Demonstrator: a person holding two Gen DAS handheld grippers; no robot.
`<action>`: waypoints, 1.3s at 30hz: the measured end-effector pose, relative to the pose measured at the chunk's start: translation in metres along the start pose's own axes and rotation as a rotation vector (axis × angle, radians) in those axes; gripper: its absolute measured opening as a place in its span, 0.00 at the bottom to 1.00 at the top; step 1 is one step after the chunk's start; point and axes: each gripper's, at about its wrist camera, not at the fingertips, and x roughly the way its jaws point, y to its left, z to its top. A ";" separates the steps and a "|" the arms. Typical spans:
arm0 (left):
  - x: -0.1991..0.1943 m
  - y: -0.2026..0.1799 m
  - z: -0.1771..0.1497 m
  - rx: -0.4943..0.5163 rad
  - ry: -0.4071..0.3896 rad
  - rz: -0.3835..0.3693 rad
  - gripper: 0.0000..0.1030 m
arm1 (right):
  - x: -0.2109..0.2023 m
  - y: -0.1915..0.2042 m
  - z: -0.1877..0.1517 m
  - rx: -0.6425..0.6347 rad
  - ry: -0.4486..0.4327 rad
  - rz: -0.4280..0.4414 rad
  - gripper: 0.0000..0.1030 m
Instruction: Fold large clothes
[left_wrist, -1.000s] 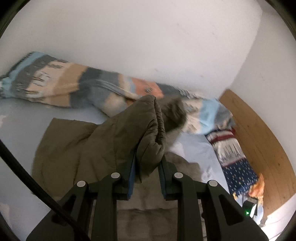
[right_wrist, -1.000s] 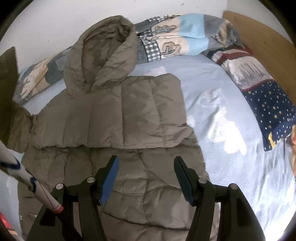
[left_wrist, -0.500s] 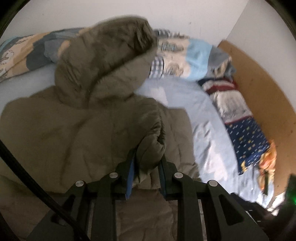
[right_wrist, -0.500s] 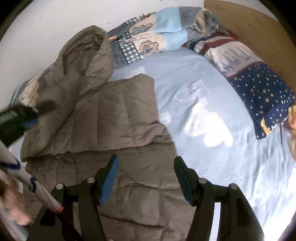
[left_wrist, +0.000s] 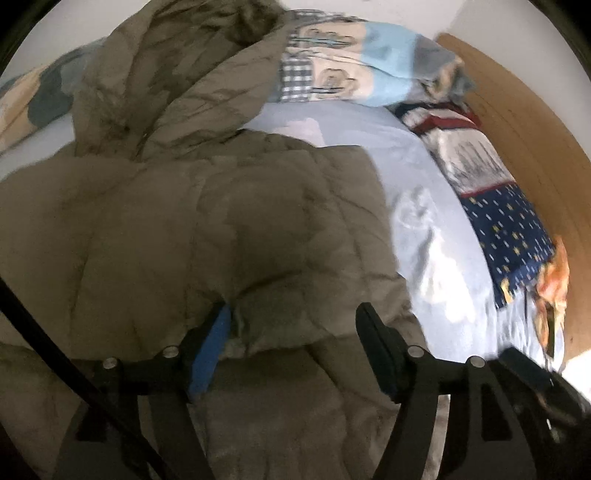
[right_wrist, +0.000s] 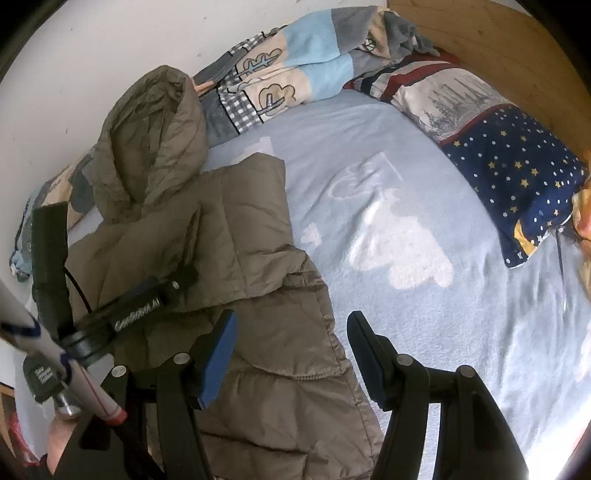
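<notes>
Jacket (right_wrist: 236, 266): lies on the bed sheet (right_wrist: 424, 295), left half of the bed. Hood (right_wrist: 155, 140): far end of jacket, against the wall. Folded sleeve (left_wrist: 280, 236): on top of jacket body. Blanket (right_wrist: 295, 70): bunched along the far edge, behind the hood. Pillow (right_wrist: 498, 147): right of the sheet, beside the headboard (right_wrist: 517, 48).

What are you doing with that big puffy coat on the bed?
A person with a gripper in each hand is folding the olive puffer coat on the blue bed sheet. The left gripper has just opened and let go of a sleeve it laid across the coat. The right gripper hovers open over the coat's edge.
</notes>
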 end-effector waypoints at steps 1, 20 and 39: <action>-0.007 -0.001 -0.002 0.009 -0.003 -0.012 0.67 | 0.000 -0.001 0.001 0.007 -0.001 0.004 0.64; -0.119 0.270 -0.050 -0.448 -0.223 0.259 0.71 | 0.058 0.036 0.000 0.265 0.083 0.371 0.73; -0.099 0.264 -0.039 -0.339 -0.170 0.330 0.71 | 0.091 0.062 0.004 0.312 0.014 0.408 0.19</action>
